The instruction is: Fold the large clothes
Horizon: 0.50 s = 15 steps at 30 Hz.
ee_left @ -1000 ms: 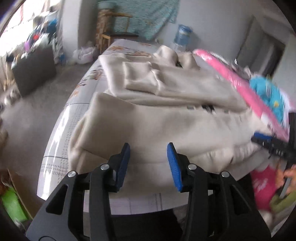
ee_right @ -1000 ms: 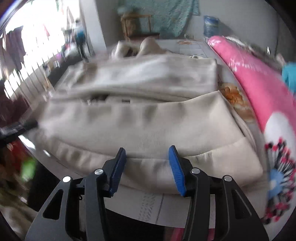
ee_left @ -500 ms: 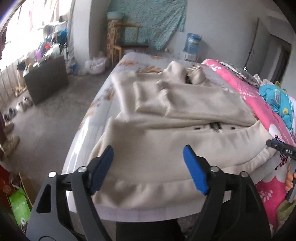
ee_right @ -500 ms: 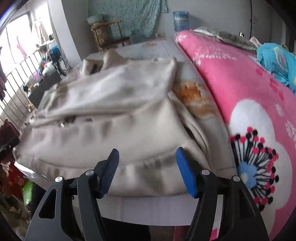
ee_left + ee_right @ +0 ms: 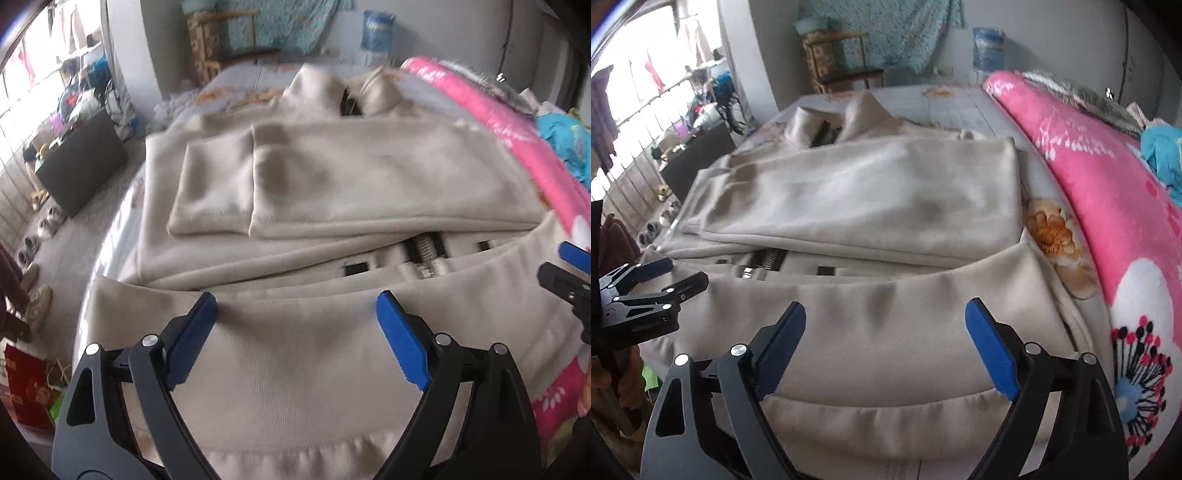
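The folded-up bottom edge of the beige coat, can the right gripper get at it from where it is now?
Probably yes. The right gripper hangs just above the folded-up bottom edge of the beige coat, jaws opening with nothing between them and nothing in the way.

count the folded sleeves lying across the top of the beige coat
2. In the left wrist view, one sleeve lies on the left with its cuff at the middle; the other sleeve spans from there to the right, on the beige coat. Nothing seems hidden.
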Each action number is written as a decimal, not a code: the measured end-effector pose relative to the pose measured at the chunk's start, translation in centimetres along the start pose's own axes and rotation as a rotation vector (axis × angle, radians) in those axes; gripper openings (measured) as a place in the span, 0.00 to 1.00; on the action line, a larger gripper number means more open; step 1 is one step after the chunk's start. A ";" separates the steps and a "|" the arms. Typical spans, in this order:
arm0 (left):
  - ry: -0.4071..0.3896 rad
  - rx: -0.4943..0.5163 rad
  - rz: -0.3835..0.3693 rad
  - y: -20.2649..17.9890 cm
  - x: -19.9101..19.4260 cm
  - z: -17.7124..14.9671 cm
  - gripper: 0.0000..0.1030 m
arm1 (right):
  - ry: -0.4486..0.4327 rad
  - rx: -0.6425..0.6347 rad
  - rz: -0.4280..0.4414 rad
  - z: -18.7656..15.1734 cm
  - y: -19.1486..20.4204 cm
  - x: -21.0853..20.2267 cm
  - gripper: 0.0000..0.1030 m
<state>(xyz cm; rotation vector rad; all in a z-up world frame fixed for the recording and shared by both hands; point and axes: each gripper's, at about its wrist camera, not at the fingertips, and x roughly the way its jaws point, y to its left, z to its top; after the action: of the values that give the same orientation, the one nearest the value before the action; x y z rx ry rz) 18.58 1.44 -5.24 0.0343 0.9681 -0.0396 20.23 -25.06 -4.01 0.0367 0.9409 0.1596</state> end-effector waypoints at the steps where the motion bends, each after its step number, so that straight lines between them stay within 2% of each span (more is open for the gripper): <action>1: -0.010 -0.008 0.001 0.1 0.0 -0.1 0.84 | 0.014 0.001 -0.016 -0.1 -0.2 0.5 0.83; 4: -0.016 -0.009 0.013 -0.1 0.0 -0.2 0.86 | 0.044 -0.014 -0.055 -0.6 -0.4 1.8 0.85; 6: -0.019 -0.012 0.016 -0.1 0.0 -0.4 0.87 | 0.028 -0.044 -0.070 -0.8 -0.1 2.0 0.90; 15: -0.023 -0.016 0.018 -0.1 0.0 -0.3 0.89 | 0.044 -0.036 -0.064 -0.6 -0.4 2.4 0.94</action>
<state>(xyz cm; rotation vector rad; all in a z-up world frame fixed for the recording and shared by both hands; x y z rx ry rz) 18.32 1.33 -5.46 0.0277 0.9449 -0.0155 21.18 -25.07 -6.29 -0.0295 0.9813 0.1187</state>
